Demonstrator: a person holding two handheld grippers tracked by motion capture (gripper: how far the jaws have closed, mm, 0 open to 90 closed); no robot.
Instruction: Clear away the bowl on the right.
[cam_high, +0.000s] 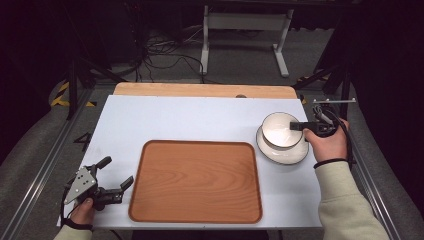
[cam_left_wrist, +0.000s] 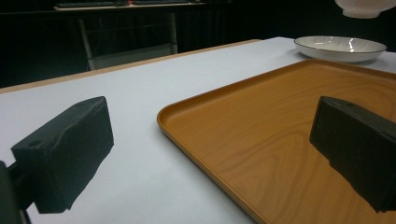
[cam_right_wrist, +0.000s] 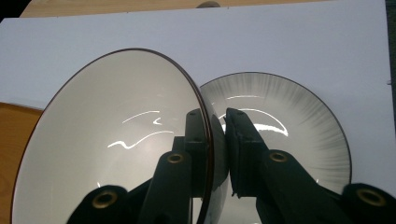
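Note:
A white bowl (cam_high: 278, 129) with a dark rim hangs just above a white plate (cam_high: 283, 150) at the table's right side. My right gripper (cam_high: 295, 126) is shut on the bowl's right rim; in the right gripper view one jaw sits inside the bowl (cam_right_wrist: 116, 140) and the other outside, with the plate (cam_right_wrist: 299, 121) below and behind. A wooden tray (cam_high: 196, 181) lies at the middle front. My left gripper (cam_high: 116, 174) stands open with nothing between its jaws, just left of the tray (cam_left_wrist: 280, 140). The left gripper view shows the plate (cam_left_wrist: 340, 47) far off and the bowl's underside (cam_left_wrist: 364, 7) above it.
The white tabletop (cam_high: 190, 120) has a wooden strip (cam_high: 205, 90) along its far edge. Beyond it stand a white table frame (cam_high: 245, 30) and cables on the floor. Metal rails run along both sides of the table.

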